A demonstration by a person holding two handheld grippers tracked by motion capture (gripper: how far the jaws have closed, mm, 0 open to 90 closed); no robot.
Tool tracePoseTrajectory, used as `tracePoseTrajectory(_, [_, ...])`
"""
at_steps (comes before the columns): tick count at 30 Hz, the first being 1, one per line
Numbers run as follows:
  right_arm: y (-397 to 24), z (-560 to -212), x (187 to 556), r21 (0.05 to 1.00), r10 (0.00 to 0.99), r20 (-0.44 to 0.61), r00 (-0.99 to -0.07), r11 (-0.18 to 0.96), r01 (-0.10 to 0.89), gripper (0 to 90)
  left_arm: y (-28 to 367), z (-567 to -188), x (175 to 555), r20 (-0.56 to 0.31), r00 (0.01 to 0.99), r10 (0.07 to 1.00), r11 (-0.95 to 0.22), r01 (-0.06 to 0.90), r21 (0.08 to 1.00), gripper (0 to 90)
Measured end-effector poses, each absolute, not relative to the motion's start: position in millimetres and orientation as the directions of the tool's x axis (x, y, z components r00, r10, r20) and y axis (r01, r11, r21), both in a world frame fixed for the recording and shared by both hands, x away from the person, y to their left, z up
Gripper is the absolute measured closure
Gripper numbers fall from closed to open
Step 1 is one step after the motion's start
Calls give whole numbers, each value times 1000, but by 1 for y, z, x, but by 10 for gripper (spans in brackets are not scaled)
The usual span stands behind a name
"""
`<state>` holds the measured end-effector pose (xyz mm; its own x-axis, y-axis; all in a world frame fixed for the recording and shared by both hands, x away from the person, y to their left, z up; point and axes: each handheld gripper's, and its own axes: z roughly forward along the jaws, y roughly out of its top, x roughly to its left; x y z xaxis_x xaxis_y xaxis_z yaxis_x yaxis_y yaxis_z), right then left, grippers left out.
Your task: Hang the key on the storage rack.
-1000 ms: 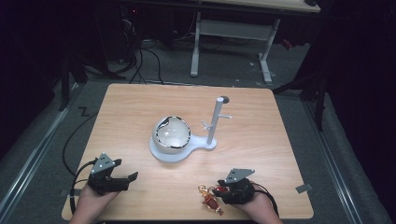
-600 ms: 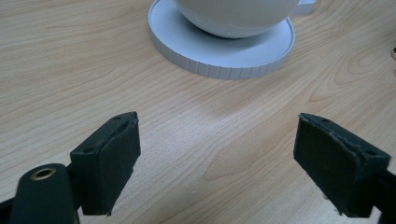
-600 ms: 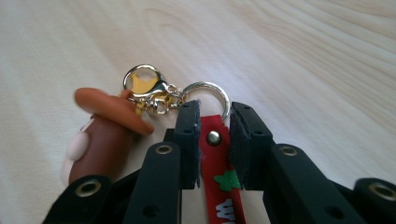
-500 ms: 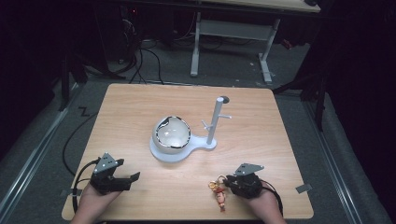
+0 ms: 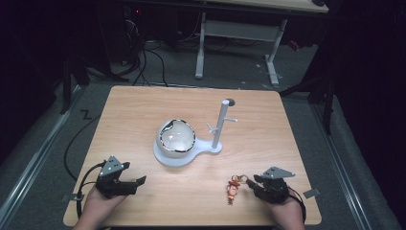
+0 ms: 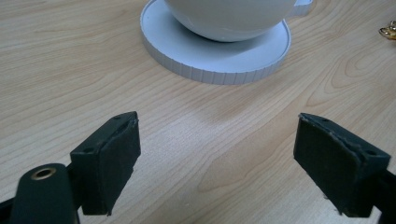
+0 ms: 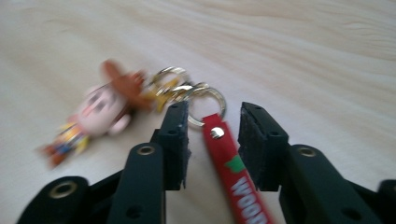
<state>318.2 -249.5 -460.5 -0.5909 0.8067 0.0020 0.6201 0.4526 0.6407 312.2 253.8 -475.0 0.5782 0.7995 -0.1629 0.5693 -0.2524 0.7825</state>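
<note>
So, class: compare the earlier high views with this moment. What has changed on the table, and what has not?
The right tool slid right along the near edge, and the keychain figure came with it. Its jaws closed, then have just been opening again; the red strap lies between them, apparently unpinched. The left tool, open, the bowl and the white stand stayed put.

The high view looks from above the person's side, forward and down, and takes in the whole table (image 5: 143, 110) with floor behind it. The left gripper view sits low and close to the tabletop and faces the white round base (image 6: 215, 60), which the high view shows at mid-table (image 5: 165, 158). The right gripper view is very near the wood and faces the keychain (image 7: 112, 107), which the high view shows near the front edge (image 5: 233, 188).
</note>
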Motion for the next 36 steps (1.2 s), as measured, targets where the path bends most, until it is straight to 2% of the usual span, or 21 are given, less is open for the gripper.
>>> tracePoseTrajectory(3, [-241, -458, 304, 619, 767, 27, -641, 491, 613, 677, 252, -476, 316, -166, 583, 795, -256, 570, 781, 155])
tracePoseTrajectory(11, [-214, -470, 297, 559, 684, 82, -725, 570, 602, 750, 246, -476, 319, -158, 597, 786, -271, 564, 780, 155])
tracePoseTrajectory(20, [-187, -475, 315, 584, 652, 72, -754, 586, 562, 744, 255, -476, 312, -158, 581, 798, -261, 571, 778, 155])
tracePoseTrajectory(24, [-184, -471, 318, 582, 641, 78, -764, 593, 557, 691, 259, -475, 310, -162, 571, 805, -249, 573, 781, 156])
tracePoseTrajectory(27, [-196, -460, 308, 598, 642, 60, -764, 589, 543, 600, 259, -475, 310, -164, 567, 807, -245, 574, 781, 156])
tracePoseTrajectory(32, [-223, -446, 308, 516, 645, -56, -762, 672, 531, 552, 257, -475, 310, -154, 574, 804, -260, 573, 777, 156])
tracePoseTrajectory(33, [-230, -444, 312, 470, 639, -67, -767, 698, 540, 540, 257, -475, 310, -154, 574, 804, -259, 572, 778, 156])
tracePoseTrajectory(36, [-236, -441, 318, 422, 636, -62, -769, 715, 558, 534, 257, -474, 310, -158, 574, 803, -254, 570, 781, 156])
